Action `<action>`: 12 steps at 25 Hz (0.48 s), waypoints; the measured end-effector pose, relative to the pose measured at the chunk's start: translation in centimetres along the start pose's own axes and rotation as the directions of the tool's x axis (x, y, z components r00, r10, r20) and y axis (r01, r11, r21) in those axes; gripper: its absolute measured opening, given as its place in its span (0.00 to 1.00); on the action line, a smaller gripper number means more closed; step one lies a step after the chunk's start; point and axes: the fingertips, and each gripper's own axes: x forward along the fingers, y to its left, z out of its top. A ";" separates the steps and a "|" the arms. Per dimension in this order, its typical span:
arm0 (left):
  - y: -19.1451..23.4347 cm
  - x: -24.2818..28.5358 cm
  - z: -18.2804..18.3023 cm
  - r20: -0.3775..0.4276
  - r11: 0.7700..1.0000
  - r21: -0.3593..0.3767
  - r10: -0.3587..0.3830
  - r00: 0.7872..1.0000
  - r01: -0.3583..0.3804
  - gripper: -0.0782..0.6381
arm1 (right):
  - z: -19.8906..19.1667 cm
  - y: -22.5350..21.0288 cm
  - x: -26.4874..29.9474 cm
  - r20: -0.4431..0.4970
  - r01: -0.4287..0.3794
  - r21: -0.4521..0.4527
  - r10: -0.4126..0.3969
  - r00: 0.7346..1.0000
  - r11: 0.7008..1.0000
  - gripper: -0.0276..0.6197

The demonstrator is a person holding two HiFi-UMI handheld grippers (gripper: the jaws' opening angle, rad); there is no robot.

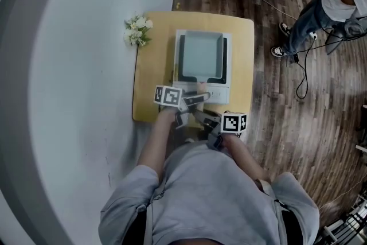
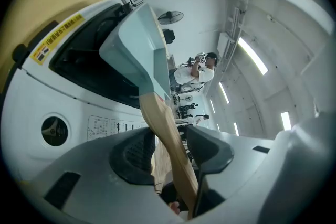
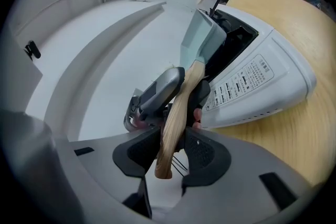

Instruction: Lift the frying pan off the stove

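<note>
Closing around the wooden handle (image 2: 160, 128) but not yet pressed onto it, the left gripper (image 2: 169, 152) and right gripper (image 3: 172, 149) may be raised too early, so the square frying pan (image 1: 200, 53), seated on the stove (image 1: 218, 92), is tilted or dropped.

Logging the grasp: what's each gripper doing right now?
Left gripper: closing, pan handle between jaws, not yet clamped.
Right gripper: closing, pan handle between jaws, not yet clamped.
</note>
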 end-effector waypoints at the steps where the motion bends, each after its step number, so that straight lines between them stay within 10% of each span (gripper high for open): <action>1: 0.1 0.1 0.0 0.004 1.000 -0.017 -0.008 1.000 0.008 0.35 | 0.0 0.0 0.1 0.002 -0.010 0.016 0.010 1.000 1.000 0.24; 12: -0.2 -0.2 0.1 0.058 0.999 -0.016 -0.027 0.998 0.028 0.29 | -0.2 0.2 0.2 0.003 -0.028 -0.004 0.028 1.000 1.000 0.24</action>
